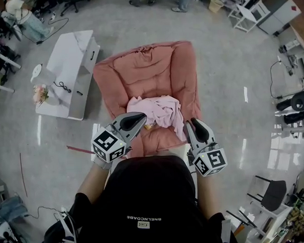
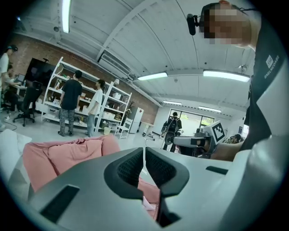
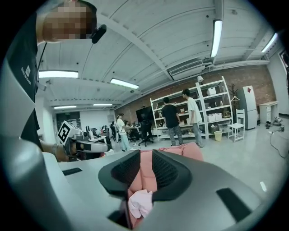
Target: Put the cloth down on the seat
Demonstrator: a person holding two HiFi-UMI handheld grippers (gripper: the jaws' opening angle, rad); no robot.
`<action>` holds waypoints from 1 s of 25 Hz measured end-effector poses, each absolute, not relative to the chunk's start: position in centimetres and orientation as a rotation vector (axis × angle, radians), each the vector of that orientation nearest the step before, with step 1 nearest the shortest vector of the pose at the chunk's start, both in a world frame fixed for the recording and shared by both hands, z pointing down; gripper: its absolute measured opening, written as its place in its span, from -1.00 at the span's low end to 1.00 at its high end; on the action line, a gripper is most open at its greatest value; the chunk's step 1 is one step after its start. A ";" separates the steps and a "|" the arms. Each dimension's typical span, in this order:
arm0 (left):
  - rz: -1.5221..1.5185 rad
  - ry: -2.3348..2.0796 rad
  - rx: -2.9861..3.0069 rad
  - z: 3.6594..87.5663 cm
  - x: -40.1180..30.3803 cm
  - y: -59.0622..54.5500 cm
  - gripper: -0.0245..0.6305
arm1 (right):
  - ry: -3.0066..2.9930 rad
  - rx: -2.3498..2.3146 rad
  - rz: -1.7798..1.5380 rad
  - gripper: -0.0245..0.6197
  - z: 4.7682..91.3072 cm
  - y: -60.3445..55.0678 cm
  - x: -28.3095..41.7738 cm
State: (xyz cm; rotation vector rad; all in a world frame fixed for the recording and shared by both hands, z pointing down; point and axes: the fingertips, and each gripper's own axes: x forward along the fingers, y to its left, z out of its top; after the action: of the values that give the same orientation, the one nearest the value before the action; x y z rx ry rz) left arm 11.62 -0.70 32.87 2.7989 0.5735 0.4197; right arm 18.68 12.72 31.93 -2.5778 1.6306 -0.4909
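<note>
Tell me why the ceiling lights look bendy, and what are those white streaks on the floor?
Left gripper view and right gripper view: the wide-angle lens bends the ceiling lights and blackens the corners. Head view: the white streaks are lamp glare on the shiny floor; the cloth on the seat is evenly lit.

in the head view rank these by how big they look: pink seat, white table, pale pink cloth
1. pink seat
2. white table, clearly smaller
3. pale pink cloth, smallest, lying on the seat
</note>
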 end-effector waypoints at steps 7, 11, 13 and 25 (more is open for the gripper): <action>0.411 0.610 2.784 32.8 12.9 0.5 -0.84 | 1.534 -2.620 -0.496 -0.62 32.2 15.2 19.4; 0.418 0.611 2.776 33.0 12.8 0.7 -0.84 | 1.503 -2.666 -0.501 -0.67 32.4 15.9 19.8; 0.422 0.605 2.776 33.2 12.7 0.7 -0.84 | 1.492 -2.666 -0.510 -0.69 32.7 16.1 19.8; 0.446 0.570 2.777 33.8 11.7 0.3 -0.84 | 1.480 -2.656 -0.542 -0.71 33.6 16.1 19.9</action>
State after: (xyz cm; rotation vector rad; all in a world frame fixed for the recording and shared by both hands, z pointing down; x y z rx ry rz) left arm 11.69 0.35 33.84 2.7766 0.5696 0.4462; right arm 19.92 16.15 33.60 -2.6565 1.4796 -0.5417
